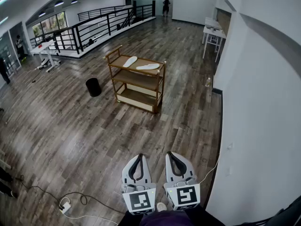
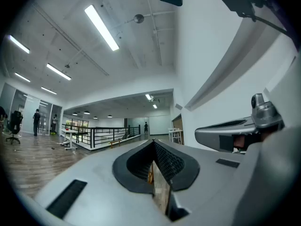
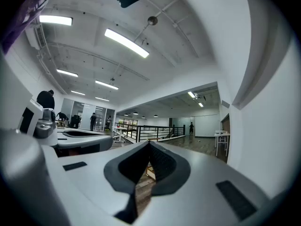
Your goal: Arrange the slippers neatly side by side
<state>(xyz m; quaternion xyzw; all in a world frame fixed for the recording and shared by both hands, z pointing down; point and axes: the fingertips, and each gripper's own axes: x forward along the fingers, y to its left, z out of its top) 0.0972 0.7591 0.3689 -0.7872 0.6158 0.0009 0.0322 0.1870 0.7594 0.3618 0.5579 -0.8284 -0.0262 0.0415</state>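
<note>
Two white slippers lie on the top shelf of a wooden cart (image 1: 162,86) far ahead on the floor. One slipper (image 1: 130,61) is at the left and angled; the other slipper (image 1: 148,67) lies crosswise at the right. They are apart and not parallel. My left gripper (image 1: 138,155) and right gripper (image 1: 170,153) are held low and close to the body, side by side, pointing toward the cart from well short of it. Both are shut with nothing between the jaws. The tips meet in the left gripper view (image 2: 154,140) and the right gripper view (image 3: 149,142).
A black bin (image 1: 93,86) stands left of the cart. A white wall (image 1: 263,102) runs close along the right. A power strip with its cable (image 1: 65,205) lies on the floor at lower left. White tables (image 1: 212,32) and a black railing (image 1: 94,27) stand farther off.
</note>
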